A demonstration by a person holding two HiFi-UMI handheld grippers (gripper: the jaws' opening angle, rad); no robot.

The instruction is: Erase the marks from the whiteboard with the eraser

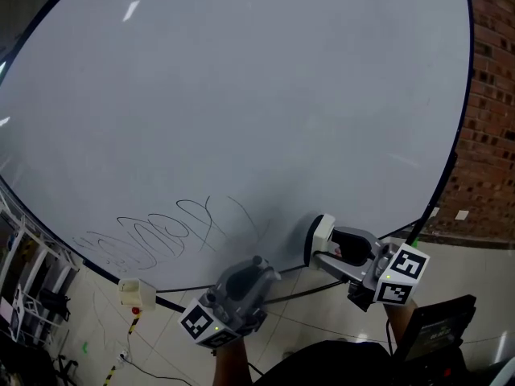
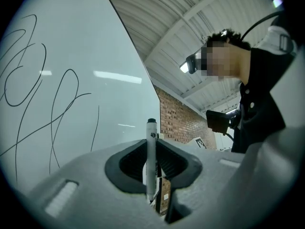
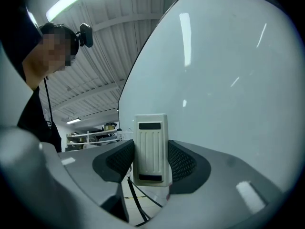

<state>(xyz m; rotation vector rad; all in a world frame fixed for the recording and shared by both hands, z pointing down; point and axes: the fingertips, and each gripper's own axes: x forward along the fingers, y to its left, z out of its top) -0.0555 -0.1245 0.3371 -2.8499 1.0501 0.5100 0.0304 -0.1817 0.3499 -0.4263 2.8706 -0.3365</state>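
The whiteboard [image 1: 241,95] fills the head view, with looping black marks [image 1: 161,232] near its lower left edge. My right gripper [image 1: 320,248] is shut on a white eraser [image 1: 319,236], held close to the board's lower edge and right of the marks. In the right gripper view the ribbed eraser [image 3: 151,147] stands upright between the jaws, next to the board [image 3: 224,80]. My left gripper [image 1: 259,268] hangs below the board. It is shut on a white marker [image 2: 151,156] with a black cap, and the marks [image 2: 28,80] lie to its left.
A brick wall [image 1: 491,95] runs along the right. A small white box with a red button [image 1: 135,292] sits at the board's bottom edge. White shelving [image 1: 24,288] stands at lower left. A black device [image 1: 438,324] is at lower right, near my arm.
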